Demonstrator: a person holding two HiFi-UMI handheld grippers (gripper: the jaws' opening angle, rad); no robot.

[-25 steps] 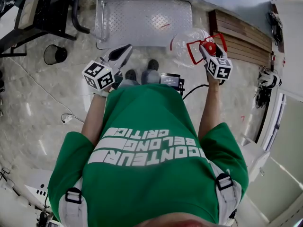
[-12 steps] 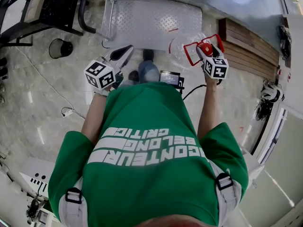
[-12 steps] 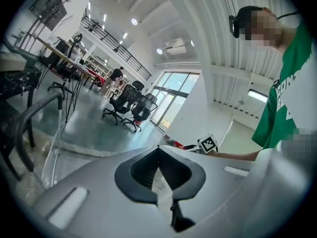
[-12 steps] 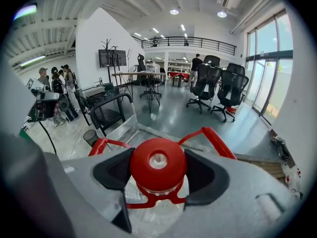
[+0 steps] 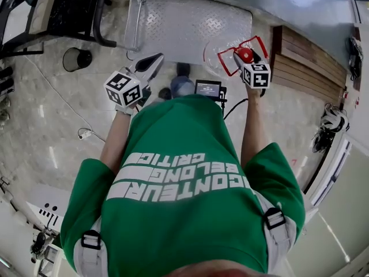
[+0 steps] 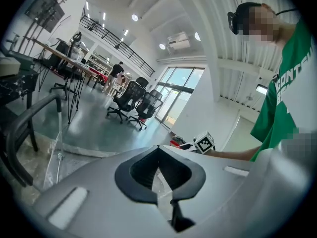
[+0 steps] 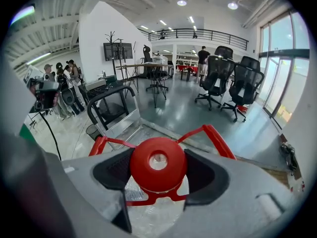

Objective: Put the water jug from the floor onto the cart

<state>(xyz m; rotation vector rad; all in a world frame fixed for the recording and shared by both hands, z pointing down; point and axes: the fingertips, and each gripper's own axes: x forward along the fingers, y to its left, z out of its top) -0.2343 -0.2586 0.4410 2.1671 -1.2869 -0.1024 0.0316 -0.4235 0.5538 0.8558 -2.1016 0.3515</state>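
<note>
The water jug [image 5: 222, 55] is clear plastic with a red handle frame and a red cap [image 7: 158, 163]. My right gripper [image 5: 245, 56] is shut on that cap and holds the jug off the floor, over the near right corner of the cart [image 5: 190, 22]. The right gripper view shows the right gripper [image 7: 159, 172] with the cap squeezed between its pads and the clear body hanging below. The cart is a low diamond-plate platform with a black handle [image 5: 102, 16] on its left. My left gripper [image 5: 151, 64] hovers shut and empty by the cart's near edge; the left gripper view shows the left gripper [image 6: 158, 175] holding nothing.
A black waste bin [image 5: 76, 58] stands left of the cart, with a cable and plug [image 5: 85, 134] on the floor nearer me. A slatted wooden platform [image 5: 305, 59] lies to the right. Office chairs [image 7: 233, 86] and several people [image 7: 62, 90] are farther off.
The right gripper has carried the jug a little forward, so it now overlaps the cart's near right corner. The person has stepped closer to the cart. The left gripper has barely moved.
</note>
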